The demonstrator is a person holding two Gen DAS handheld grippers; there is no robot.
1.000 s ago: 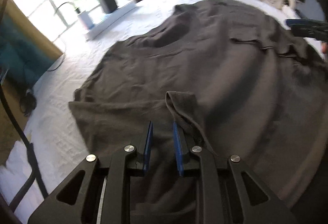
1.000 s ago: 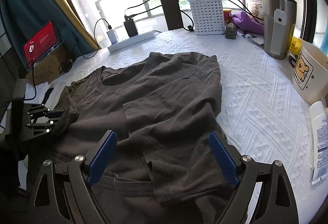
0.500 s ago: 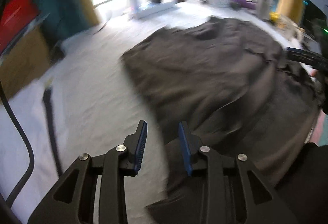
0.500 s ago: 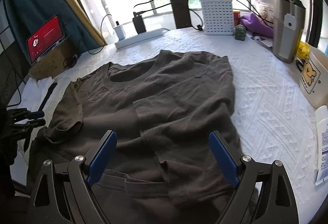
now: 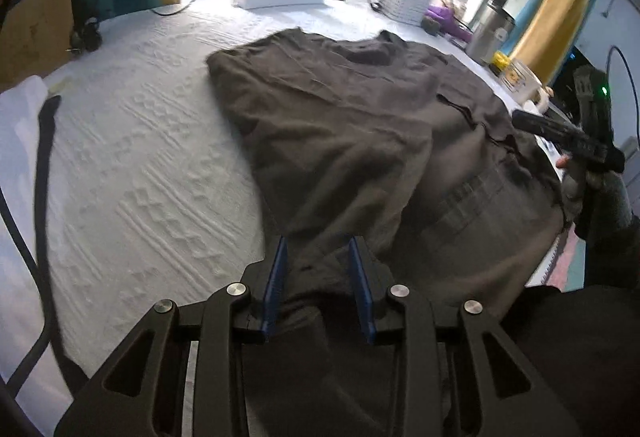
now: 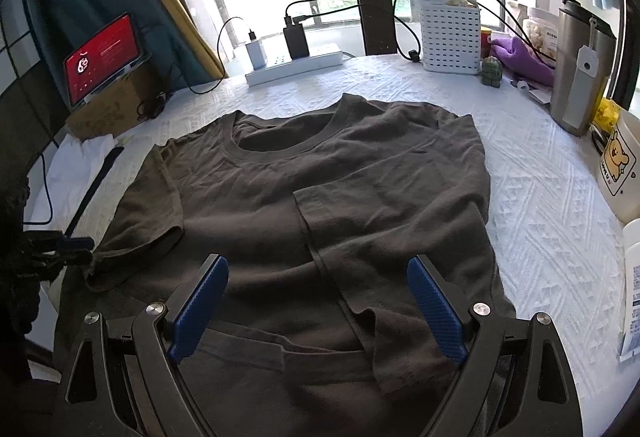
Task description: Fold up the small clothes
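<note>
A dark brown T-shirt was laid flat on the white textured table cover, its long axis running near to far, collar at the far end. The left gripper had just been opened to a narrow gap with loose hem fabric between its pads. The right gripper was held wide open over the near hem.

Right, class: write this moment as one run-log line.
left gripper: jaws just been opening, T-shirt edge between them | right gripper: open, over T-shirt | T-shirt: flat on table, one side folded in
</note>
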